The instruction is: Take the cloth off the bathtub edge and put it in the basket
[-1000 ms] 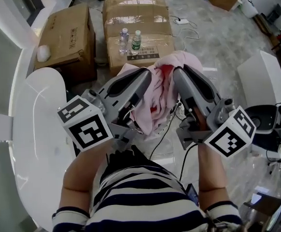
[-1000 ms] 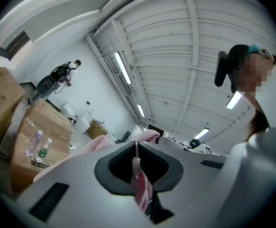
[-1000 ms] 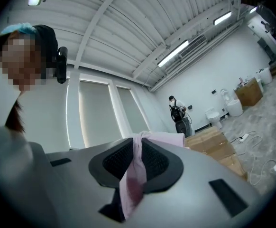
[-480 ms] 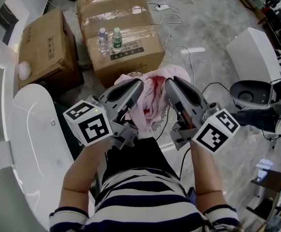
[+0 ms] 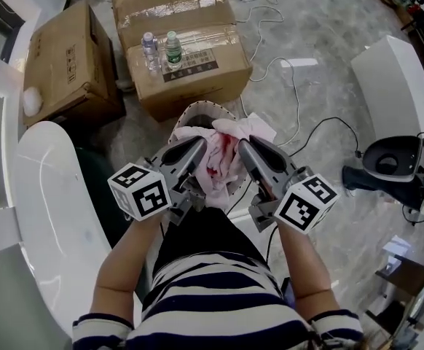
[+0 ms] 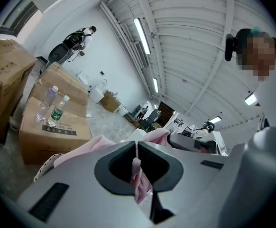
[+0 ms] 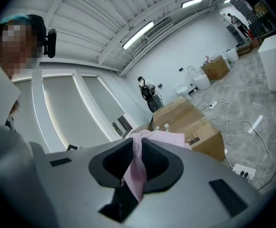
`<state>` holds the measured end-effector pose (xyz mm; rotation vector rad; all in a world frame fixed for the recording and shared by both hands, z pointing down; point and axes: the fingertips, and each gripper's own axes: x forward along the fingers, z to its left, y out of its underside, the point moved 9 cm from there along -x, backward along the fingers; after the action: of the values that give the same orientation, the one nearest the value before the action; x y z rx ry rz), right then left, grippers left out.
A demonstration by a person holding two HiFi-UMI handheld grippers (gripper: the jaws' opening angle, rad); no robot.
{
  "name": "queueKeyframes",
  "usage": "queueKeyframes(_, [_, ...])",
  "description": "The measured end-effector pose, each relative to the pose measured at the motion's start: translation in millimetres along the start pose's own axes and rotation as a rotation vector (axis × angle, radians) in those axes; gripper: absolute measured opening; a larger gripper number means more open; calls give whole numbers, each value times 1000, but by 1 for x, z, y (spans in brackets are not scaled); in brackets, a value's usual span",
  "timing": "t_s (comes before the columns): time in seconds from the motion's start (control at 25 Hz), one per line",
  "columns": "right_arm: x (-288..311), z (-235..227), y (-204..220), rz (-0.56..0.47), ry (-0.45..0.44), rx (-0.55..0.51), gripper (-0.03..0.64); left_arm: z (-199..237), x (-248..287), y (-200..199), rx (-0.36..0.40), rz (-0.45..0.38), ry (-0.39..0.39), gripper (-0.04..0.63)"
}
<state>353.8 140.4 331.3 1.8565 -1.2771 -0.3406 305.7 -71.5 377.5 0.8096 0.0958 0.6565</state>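
Cloth [image 5: 219,159] is hanging bunched over the basket [image 5: 191,114], spanning crosswise between left gripper [image 5: 196,146] and right gripper [image 5: 244,146], whose fingers [image 6: 81,186] are each clamping it.

I see a pale pink soft cloth [image 5: 223,159] blotched red. My grey left hand-held gripper [image 5: 197,144] and grey right hand-held gripper [image 5: 244,146] carry black-and-white square-patterned cubes. Beyond them are a white perforated basket [image 5: 191,114] and brown cardboard boxes [image 5: 190,20]. Left of the left one is a glossy white bathtub [image 5: 44,195]. The floor [image 5: 314,100] is mottled grey.
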Motion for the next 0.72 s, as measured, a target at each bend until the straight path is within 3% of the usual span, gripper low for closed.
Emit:
queueKeyframes(0.4, [17,-47,67,159,80,51,72,49,9,69,74,160,-110,28])
queueKeyframes(0.72, [19,-82,114,267,136,128,72,81,8,119,-4,276,-190,28])
